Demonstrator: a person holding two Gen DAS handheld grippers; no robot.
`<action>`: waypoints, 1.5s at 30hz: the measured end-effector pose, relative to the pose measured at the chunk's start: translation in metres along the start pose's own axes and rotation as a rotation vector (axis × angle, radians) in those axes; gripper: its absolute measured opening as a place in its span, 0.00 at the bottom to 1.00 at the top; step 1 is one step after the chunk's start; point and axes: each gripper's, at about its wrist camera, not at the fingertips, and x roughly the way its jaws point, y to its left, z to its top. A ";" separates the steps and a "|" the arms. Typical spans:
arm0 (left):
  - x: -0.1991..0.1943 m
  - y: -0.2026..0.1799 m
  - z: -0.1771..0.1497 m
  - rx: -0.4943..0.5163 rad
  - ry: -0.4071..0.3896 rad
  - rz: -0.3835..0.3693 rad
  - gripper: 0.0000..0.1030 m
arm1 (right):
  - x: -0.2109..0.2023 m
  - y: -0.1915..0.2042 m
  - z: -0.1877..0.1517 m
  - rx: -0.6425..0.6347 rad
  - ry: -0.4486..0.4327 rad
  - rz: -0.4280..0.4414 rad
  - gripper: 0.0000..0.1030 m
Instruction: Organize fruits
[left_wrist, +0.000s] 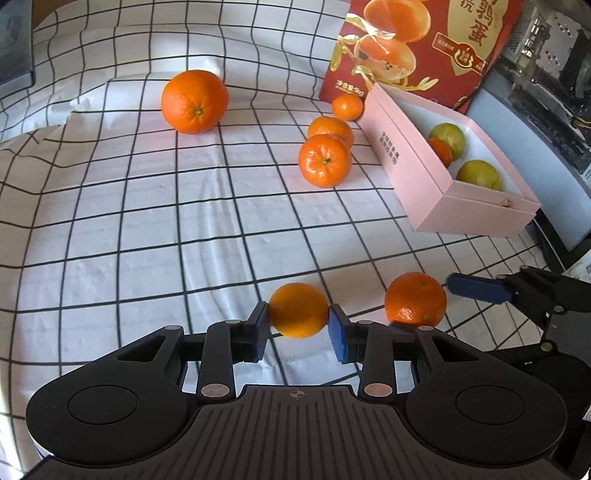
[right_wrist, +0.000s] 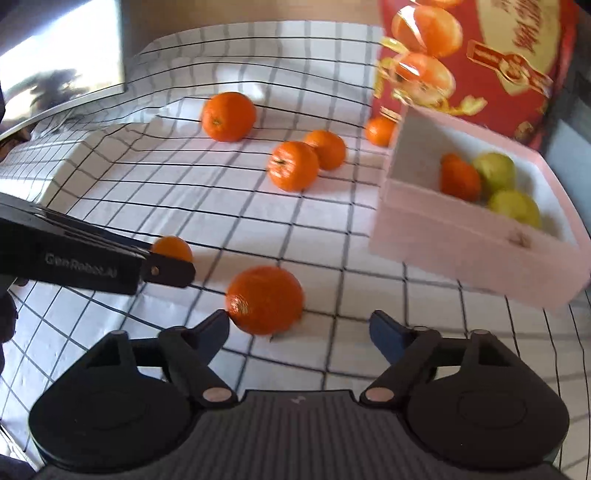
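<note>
My left gripper (left_wrist: 298, 328) is shut on a small orange mandarin (left_wrist: 298, 310) just above the checked cloth; it also shows in the right wrist view (right_wrist: 173, 248), half hidden by the left gripper's finger (right_wrist: 168, 271). My right gripper (right_wrist: 299, 325) is open, its left pad touching a larger mandarin (right_wrist: 264, 299) that lies on the cloth; that fruit also shows in the left wrist view (left_wrist: 415, 299). A pink box (left_wrist: 413, 166) at the right holds two green fruits (left_wrist: 480, 174) and an orange one (left_wrist: 441, 150). Several loose oranges (left_wrist: 195, 100) lie farther back.
A red printed fruit bag (left_wrist: 417, 48) stands behind the pink box (right_wrist: 443, 240). Three mandarins (left_wrist: 325, 159) cluster left of the box. A dark screen (right_wrist: 62, 62) sits at the far left. Electronics and a table edge lie right of the box.
</note>
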 end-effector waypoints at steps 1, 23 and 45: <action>0.000 0.001 0.000 -0.001 0.000 0.000 0.38 | 0.001 0.003 0.002 -0.014 -0.003 0.007 0.68; 0.014 -0.017 0.012 0.080 0.000 0.060 0.38 | -0.022 -0.052 -0.018 0.107 0.030 -0.105 0.43; 0.036 -0.169 0.231 0.143 -0.133 -0.279 0.38 | -0.045 -0.175 0.124 0.134 -0.141 -0.219 0.43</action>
